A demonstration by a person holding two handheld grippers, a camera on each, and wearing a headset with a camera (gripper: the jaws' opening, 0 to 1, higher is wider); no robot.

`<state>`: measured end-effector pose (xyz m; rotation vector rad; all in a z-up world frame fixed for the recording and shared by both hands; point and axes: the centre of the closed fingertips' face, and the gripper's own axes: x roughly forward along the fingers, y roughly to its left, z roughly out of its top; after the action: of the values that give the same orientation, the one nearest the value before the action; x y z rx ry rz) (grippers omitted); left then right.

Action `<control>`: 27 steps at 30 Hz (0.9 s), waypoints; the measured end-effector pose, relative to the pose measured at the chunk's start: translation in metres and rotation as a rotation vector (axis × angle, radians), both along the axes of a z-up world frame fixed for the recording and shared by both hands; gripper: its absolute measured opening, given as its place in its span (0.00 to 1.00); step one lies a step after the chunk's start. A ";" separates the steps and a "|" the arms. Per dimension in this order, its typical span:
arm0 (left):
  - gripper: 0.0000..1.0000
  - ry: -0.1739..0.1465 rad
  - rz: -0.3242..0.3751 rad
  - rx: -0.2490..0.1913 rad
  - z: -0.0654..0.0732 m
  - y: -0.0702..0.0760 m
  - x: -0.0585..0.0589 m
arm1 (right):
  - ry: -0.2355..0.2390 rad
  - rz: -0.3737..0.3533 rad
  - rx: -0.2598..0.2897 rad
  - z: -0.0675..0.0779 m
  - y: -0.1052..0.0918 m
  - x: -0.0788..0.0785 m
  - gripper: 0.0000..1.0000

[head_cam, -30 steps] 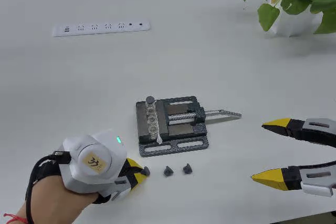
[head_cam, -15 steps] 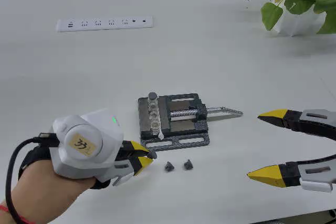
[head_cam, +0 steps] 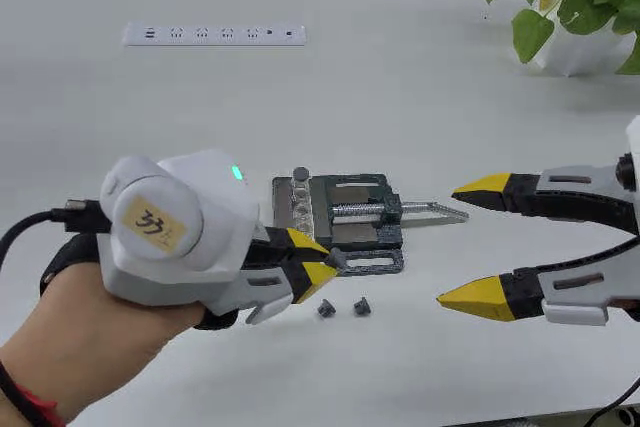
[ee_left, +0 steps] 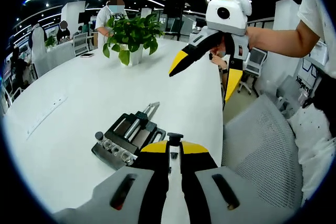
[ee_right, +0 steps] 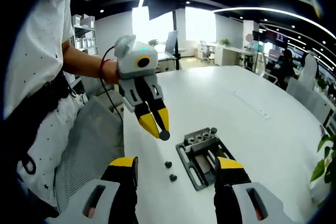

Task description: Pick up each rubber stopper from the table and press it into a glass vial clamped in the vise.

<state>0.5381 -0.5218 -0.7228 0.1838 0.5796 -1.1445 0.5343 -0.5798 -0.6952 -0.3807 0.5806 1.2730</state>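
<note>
Left tongs (head_cam: 326, 259) pinch a dark grey stopper (head_cam: 339, 258) mid-frame, over the white counter (head_cam: 400, 87) (open-plan office behind); right tongs (head_cam: 448, 245) gape. 2 more stoppers (head_cam: 326, 308) lie just below the vise (head_cam: 350, 209).

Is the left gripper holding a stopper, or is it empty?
Holding: the left gripper is closed on a dark stopper between its yellow tips.

The white table (head_cam: 430, 107) carries a dark vise (head_cam: 362, 232) near its middle. Two loose rubber stoppers (head_cam: 326, 308) lie side by side near the vise's front edge, not touching it. A white power strip (head_cam: 214, 35) lies well beyond the vise. A potted plant (head_cam: 580, 17) stands at the far right.
</note>
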 end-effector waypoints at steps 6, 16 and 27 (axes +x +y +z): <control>0.03 -0.011 -0.017 -0.044 0.013 -0.012 -0.005 | 0.018 0.074 -0.031 0.002 0.014 -0.002 0.48; 0.03 -0.031 -0.041 -0.070 0.023 -0.022 -0.014 | 0.058 0.174 -0.058 0.006 0.027 -0.011 0.26; 0.03 -0.045 -0.069 -0.084 0.031 -0.031 -0.019 | 0.079 0.231 -0.082 0.007 0.031 -0.020 0.14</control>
<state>0.5193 -0.5531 -0.6921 0.1581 0.4872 -1.2258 0.5141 -0.5485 -0.6887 -0.4776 0.6715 1.4943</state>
